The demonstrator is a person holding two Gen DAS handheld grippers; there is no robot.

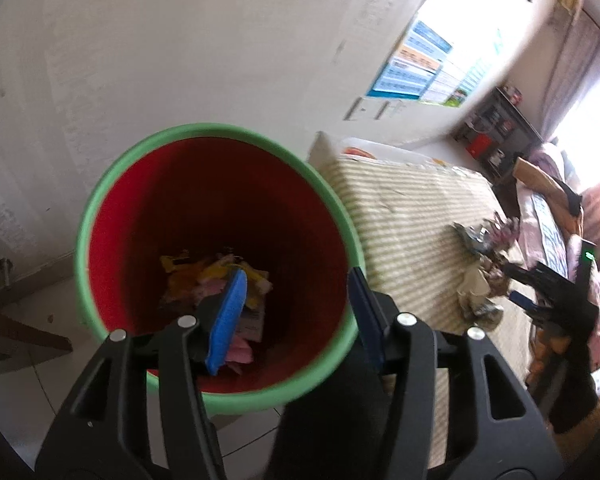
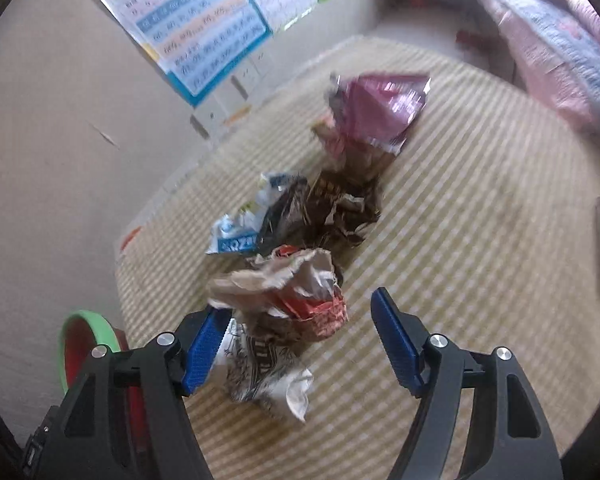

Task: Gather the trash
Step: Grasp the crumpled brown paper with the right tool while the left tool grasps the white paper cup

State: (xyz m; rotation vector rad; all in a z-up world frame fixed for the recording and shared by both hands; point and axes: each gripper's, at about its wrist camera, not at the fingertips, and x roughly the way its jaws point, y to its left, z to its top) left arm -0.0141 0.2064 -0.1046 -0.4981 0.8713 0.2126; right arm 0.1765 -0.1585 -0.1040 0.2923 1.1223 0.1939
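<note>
The left gripper hangs fingers apart over the bin; the right gripper straddles a wrapper, fingers apart.

Red bin, green rim; striped tablecloth

This was a lived-in room of a home. A table under a green-and-cream striped cloth stood against a plain wall hung with a blue-bordered children's learning chart. Pink and blue quilted bedding lay nearby, and a dark shelving unit of small household items stood beside a curtained window.
</note>
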